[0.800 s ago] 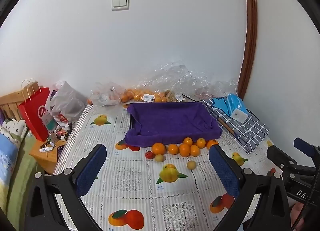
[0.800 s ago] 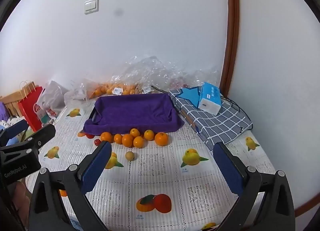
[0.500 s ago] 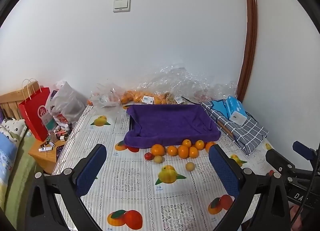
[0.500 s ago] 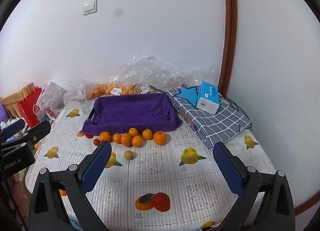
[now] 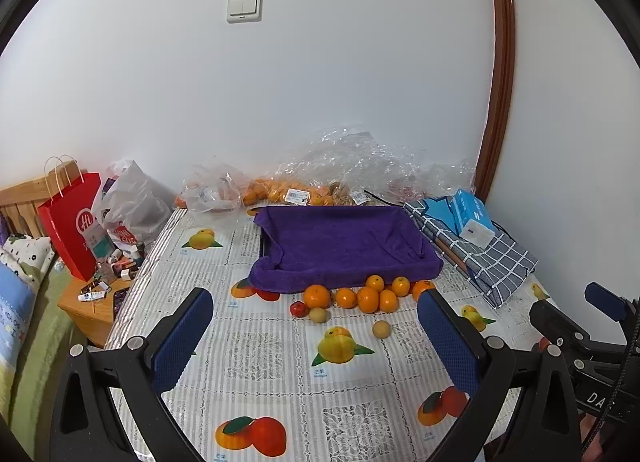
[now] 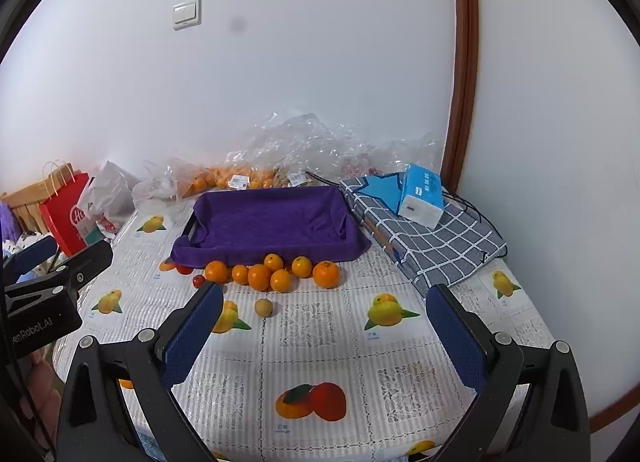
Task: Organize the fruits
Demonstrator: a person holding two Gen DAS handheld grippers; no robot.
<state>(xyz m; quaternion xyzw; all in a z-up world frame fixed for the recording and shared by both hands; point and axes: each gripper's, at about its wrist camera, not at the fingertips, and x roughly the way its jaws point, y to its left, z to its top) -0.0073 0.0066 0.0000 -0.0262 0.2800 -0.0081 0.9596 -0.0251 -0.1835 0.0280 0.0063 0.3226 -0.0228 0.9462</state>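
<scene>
Landmark: purple-lined tray (image 5: pixel 344 242), which holds no fruit. Left gripper (image 5: pixel 316 338) and right gripper (image 6: pixel 324 330) hover before it, jaws spread wide, holding nothing. Along its front edge, left to right: red fruit (image 5: pixel 298 308), tan fruit (image 5: pixel 319 315), oranges (image 5: pixel 368 298). These round, smooth fruits will likely roll; grip across the widest part, gently.

Bright, even indoor light, soft shadows only. Mild glare off the plastic wrap (image 5: pixel 360 158) and glossy tablecloth (image 6: pixel 320 342). Heavy fisheye bend at the edges (door frame (image 5: pixel 500 74) curves), black vignette in the corners. Sharp centre. Dark smudge on the wall (image 6: pixel 237 24), right view.
</scene>
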